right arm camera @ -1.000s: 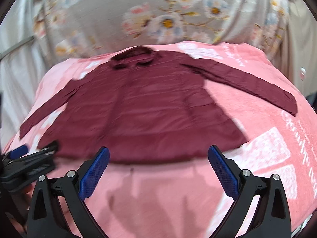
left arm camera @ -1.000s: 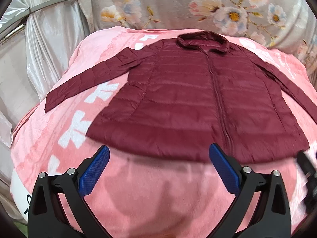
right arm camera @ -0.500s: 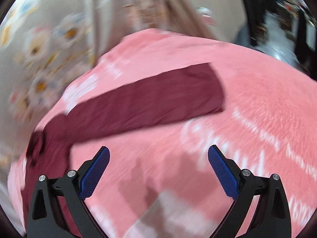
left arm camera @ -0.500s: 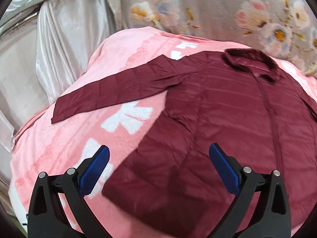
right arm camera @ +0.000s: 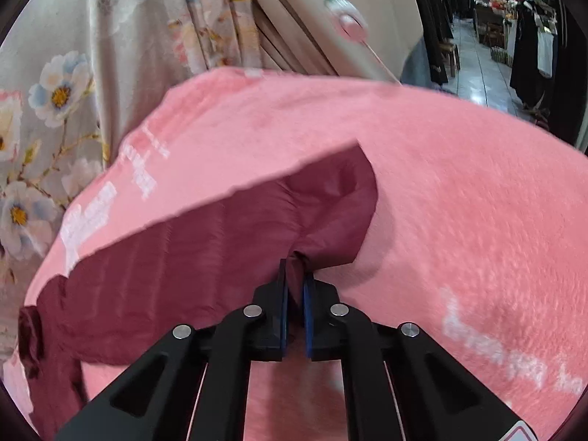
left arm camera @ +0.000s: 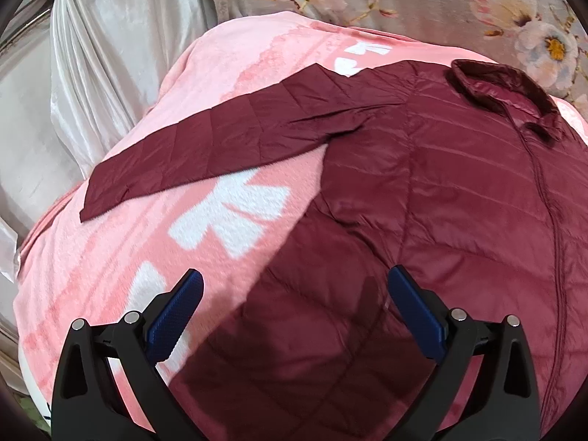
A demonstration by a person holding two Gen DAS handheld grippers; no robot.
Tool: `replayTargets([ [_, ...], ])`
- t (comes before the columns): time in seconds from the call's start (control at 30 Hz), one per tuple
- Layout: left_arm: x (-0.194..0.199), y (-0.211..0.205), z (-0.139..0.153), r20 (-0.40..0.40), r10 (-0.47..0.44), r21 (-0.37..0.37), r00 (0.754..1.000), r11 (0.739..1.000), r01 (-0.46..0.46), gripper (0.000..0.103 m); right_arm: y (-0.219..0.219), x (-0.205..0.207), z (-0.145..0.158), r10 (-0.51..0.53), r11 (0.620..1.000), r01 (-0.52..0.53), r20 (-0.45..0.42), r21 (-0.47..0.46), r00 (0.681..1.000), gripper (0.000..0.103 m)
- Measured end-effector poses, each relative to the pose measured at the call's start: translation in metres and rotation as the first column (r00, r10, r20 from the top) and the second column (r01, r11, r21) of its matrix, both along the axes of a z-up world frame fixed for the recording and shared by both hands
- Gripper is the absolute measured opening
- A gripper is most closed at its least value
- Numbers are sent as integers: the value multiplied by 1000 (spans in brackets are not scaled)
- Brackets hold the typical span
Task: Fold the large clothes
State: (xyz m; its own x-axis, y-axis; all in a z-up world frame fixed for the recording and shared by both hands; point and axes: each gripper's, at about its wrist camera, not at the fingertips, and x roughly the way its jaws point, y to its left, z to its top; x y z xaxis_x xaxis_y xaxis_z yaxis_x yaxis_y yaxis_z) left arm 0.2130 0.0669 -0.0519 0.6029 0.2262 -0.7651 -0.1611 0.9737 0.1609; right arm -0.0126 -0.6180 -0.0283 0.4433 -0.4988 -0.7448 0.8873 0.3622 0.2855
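A dark red quilted jacket (left arm camera: 422, 220) lies spread flat, front up, on a pink blanket (left arm camera: 110, 257). Its left sleeve (left arm camera: 228, 139) stretches out to the left, its collar (left arm camera: 503, 81) is at the far side. My left gripper (left arm camera: 292, 294) is open and empty, hovering over the jacket's lower left side. In the right wrist view my right gripper (right arm camera: 294, 272) is shut on the near edge of the jacket's right sleeve (right arm camera: 220, 235), close to the cuff (right arm camera: 341, 202). The sleeve bunches at the pinch.
A floral curtain (left arm camera: 404, 0) hangs behind the blanket, with shiny white fabric (left arm camera: 73, 73) at the left. In the right wrist view the blanket (right arm camera: 459, 183) runs on to the right, with clothes racks and a tiled aisle (right arm camera: 477, 55) beyond.
My right gripper has swung to the right sleeve, come down near the cuff and shut on its edge. My left gripper has moved left and forward over the jacket's left side, still open.
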Motion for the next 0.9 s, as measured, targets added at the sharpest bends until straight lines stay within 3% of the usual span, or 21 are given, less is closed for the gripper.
replayTargets([
  [0.13, 8, 10, 4, 6, 18, -15, 1000, 1000, -18, 98, 47, 60, 64, 160, 963, -150, 31, -223, 987, 5],
  [0.23, 13, 17, 5, 8, 27, -33, 1000, 999, -27, 98, 103, 118, 106, 385, 893, -349, 84, -283, 919, 5],
  [0.3, 14, 21, 4, 4, 40, -37, 999, 999, -39, 98, 150, 152, 122, 530, 821, -480, 101, -307, 842, 5],
  [0.4, 15, 30, -2, -11, 58, -44, 998, 997, -58, 98, 240, 207, 127, 746, 654, -690, 112, -311, 656, 5],
  [0.47, 16, 35, -6, -25, 63, -54, 998, 997, -64, 98, 288, 234, 118, 833, 551, -786, 123, -280, 540, 5],
  [0.6, 16, 40, -14, -44, 56, -74, 997, 995, -59, 98, 380, 275, 83, 934, 356, -907, 94, -224, 344, 5],
  [0.7, 16, 40, -17, -52, 42, -91, 998, 995, -47, 98, 437, 290, 49, 970, 243, -955, 61, -169, 236, 5],
  [0.83, 17, 39, -18, -55, 22, -127, 998, 992, -29, 98, 484, 300, 13, 989, 151, -984, 14, -97, 150, 10],
  [0.9, 17, 41, -18, -57, 14, -158, 998, 987, -23, 98, 500, 294, 1, 993, 118, -990, -9, -74, 119, 18],
])
